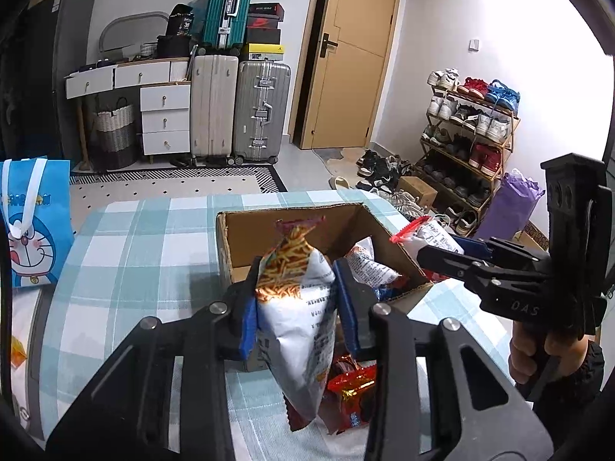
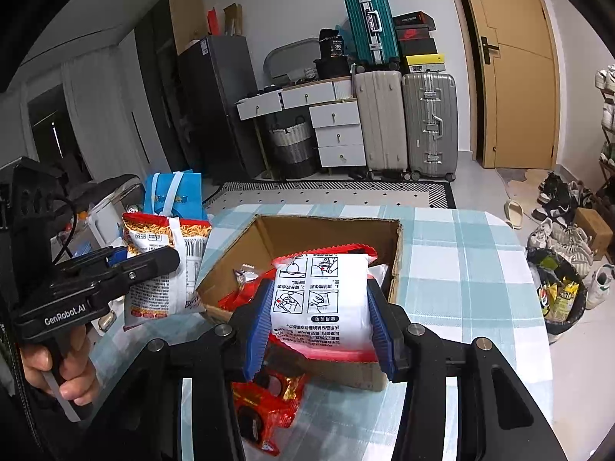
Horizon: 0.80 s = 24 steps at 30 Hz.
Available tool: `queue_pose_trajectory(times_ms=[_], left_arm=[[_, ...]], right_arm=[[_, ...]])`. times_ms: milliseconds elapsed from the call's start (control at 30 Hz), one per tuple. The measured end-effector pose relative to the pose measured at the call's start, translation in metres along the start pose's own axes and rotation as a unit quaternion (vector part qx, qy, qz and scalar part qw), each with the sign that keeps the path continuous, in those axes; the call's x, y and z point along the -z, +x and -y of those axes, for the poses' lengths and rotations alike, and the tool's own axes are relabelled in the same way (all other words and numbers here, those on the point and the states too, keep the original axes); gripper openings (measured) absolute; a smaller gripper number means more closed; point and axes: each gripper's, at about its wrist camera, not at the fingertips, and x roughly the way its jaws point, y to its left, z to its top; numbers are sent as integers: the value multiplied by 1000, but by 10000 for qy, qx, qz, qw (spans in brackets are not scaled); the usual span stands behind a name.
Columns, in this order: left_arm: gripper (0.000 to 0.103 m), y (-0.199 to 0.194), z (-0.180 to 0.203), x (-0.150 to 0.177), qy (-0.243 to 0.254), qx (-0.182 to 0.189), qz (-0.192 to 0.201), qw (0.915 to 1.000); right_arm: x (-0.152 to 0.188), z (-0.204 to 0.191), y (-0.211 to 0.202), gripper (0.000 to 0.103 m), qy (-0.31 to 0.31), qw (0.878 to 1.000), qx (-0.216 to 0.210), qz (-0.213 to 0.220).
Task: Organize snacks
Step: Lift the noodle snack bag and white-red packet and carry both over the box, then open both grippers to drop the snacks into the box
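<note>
While both of my hands are raised over the checked desk point(image 1: 127, 238), each gripper is clamped on a snack packet. My left gripper point(image 1: 296, 307) pinches a tall white bag of fried sticks point(image 1: 296, 307) around its middle, the blue pads point(image 1: 348, 303) pressing in from both sides so the bag bulges above and hangs below them, clear of the desk. My right gripper point(image 2: 321, 315) is closed on a white packet with red edges point(image 2: 321, 292), printed instruction panels facing me, held across its width just over the near wall of the cardboard box point(image 2: 334, 230). That box sits open toward the far edge of the desk, with several wrapped snacks inside it, though I cannot quite make out how many from these views. A red foil packet point(image 2: 269, 403) lies on the cloth just in front of the box, at the near side of the desk. A blue cartoon tote bag point(image 1: 30, 226) stands beyond the desk's left edge. In the left view my right hand point(image 1: 538, 353) grips its handle beside the box's right corner.
</note>
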Motion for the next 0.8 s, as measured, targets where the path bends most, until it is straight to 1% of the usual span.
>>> queue_pose_trajectory(times_ms=[433, 800], left_arm=[[29, 30, -1, -21, 4, 38, 37, 10000], [29, 75, -5, -38, 20, -21, -48, 10000]], right_arm=[[-11, 8, 22, 47, 71, 9999, -83, -23], [-12, 5, 49, 47, 45, 9998, -159, -126]])
